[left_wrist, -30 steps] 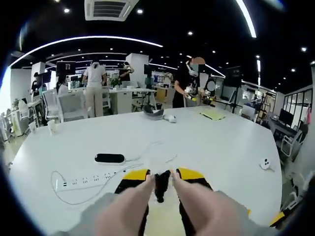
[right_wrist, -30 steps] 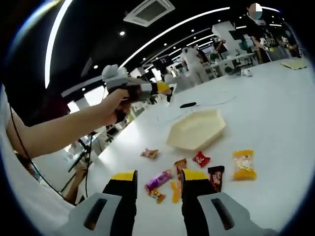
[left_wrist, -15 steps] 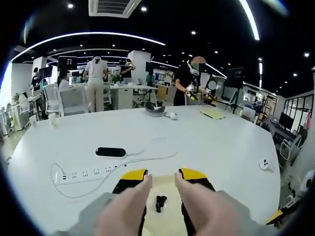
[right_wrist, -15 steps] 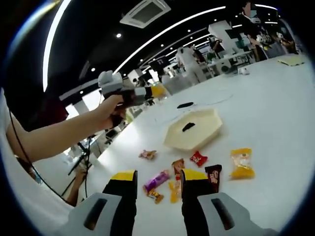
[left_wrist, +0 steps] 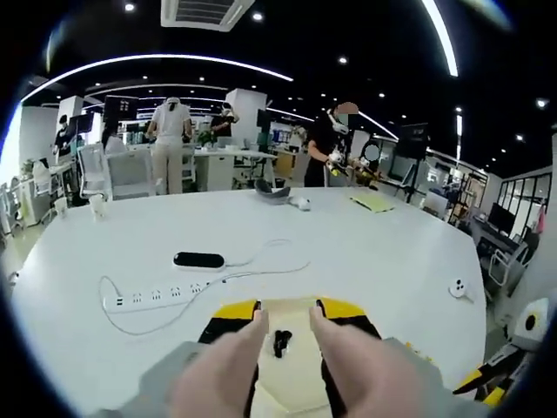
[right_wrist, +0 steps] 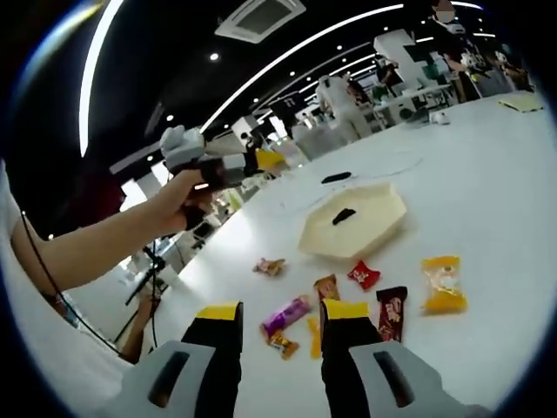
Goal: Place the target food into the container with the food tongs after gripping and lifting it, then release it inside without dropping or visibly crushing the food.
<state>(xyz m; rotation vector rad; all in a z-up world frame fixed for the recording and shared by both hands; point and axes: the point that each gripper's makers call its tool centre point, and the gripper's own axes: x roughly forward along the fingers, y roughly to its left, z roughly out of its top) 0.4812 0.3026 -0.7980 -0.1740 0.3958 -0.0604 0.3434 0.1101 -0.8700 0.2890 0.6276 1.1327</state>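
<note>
My left gripper (left_wrist: pixel 287 318) carries pale food tongs, and they stand open above a cream hexagonal tray (left_wrist: pixel 294 376). A small dark candy (left_wrist: pixel 279 341) lies loose in the tray below the tong tips. In the right gripper view a hand holds the left gripper (right_wrist: pixel 277 160) high and to the left of the tray (right_wrist: pixel 383 228), with the dark candy (right_wrist: pixel 345 215) inside it. My right gripper (right_wrist: pixel 278 318) is open and holds nothing. It hovers over loose candies: a purple one (right_wrist: pixel 285 315), a red one (right_wrist: pixel 363 275) and a dark brown one (right_wrist: pixel 391 312).
A yellow-orange packet (right_wrist: pixel 444 284), a brown candy (right_wrist: pixel 326 286) and a small pink one (right_wrist: pixel 271 266) also lie on the white table. A white power strip (left_wrist: pixel 161 299) with its cable and a black oblong device (left_wrist: pixel 198 259) sit beyond the tray. People stand at desks behind.
A second ago the tongs held the dark candy. They opened and it now lies in the tray. The left gripper has since drawn back, up and away from the tray.
</note>
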